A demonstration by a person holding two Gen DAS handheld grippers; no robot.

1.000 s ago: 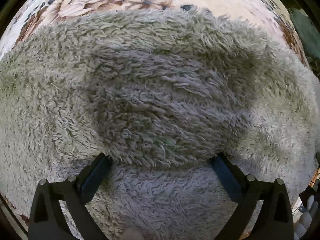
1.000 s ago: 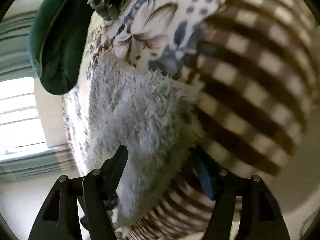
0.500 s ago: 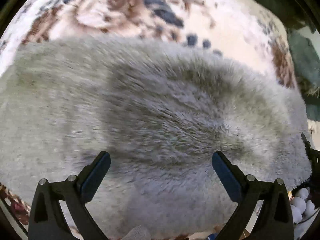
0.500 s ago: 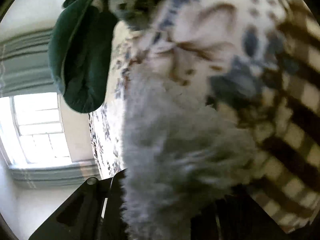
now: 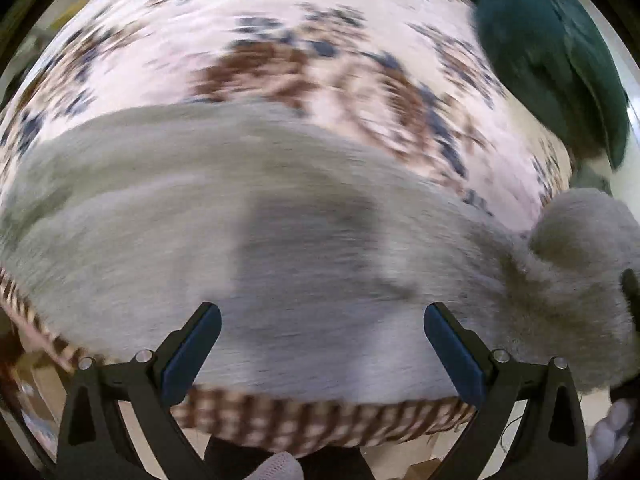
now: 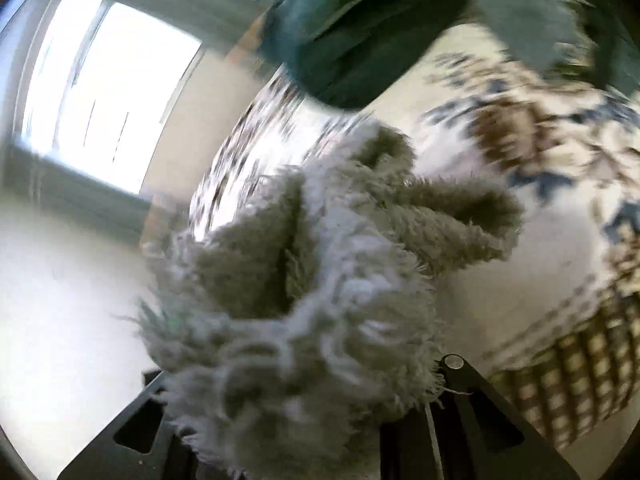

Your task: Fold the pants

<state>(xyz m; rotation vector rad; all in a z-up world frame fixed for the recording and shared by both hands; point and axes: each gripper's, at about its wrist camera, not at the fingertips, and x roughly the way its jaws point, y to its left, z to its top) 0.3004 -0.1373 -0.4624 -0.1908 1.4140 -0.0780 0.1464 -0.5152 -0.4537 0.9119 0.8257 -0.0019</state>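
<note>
Fleecy grey pants [image 6: 304, 300] now bunch up in the clamped right gripper [image 6: 304, 412], lifted off the bed [image 5: 320, 40]; the left gripper [image 5: 322, 320], wide open and empty, has backed off. A fold seems underway.

Motion blur smears the fleece pants [image 5: 304, 216] and floral bedspread [image 5: 320, 48] in the left wrist view. In the right wrist view, bunched fleece hides the right claw [image 6: 304, 420] fingertips. The frame edge cuts off the dark green garment [image 6: 360, 36].

Both views motion-blurred (fisheye-warped edges); window [image 6: 100, 92] glares.
</note>
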